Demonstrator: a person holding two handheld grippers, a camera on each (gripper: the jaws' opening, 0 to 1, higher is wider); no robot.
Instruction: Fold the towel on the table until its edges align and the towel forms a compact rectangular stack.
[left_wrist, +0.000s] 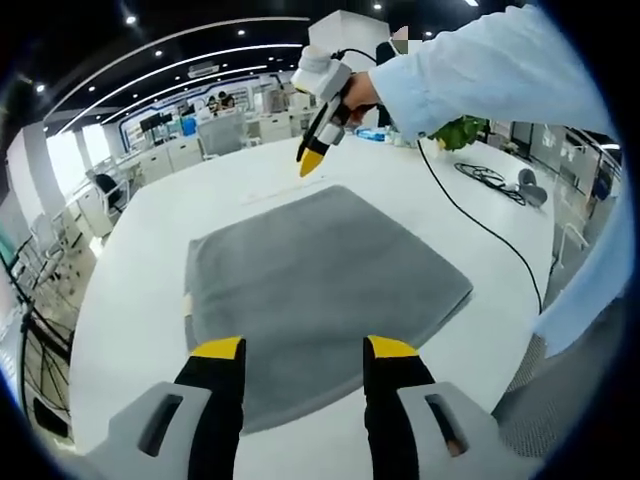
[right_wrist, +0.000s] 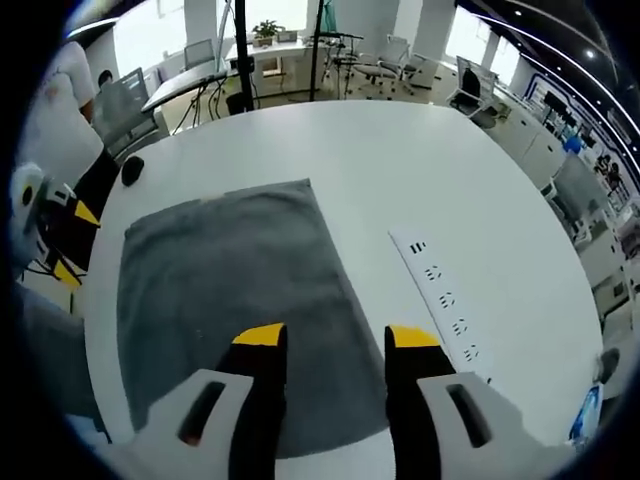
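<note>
- The left gripper hovers over the near edge of the towel, its two yellow-tipped jaws spread apart with grey cloth showing between them; nothing is pinched.
- The right gripper is likewise held above the towel, jaws spread wide and holding nothing.
- In the left gripper view the right gripper appears at the far side of the towel, tilted tip-down above the far corner, held by a hand coming out of a light blue sleeve. Whether its jaws are parted there I cannot tell.
- In the right gripper view the left gripper shows at the left edge, just beside the towel's side.
- One towel: grey, lying flat and spread out in a single layer on the white bench, not yet folded.
- One white power strip lies on the bench to the right of the towel, apart from it.
- One black cable trails across the bench from the right gripper.
</note>
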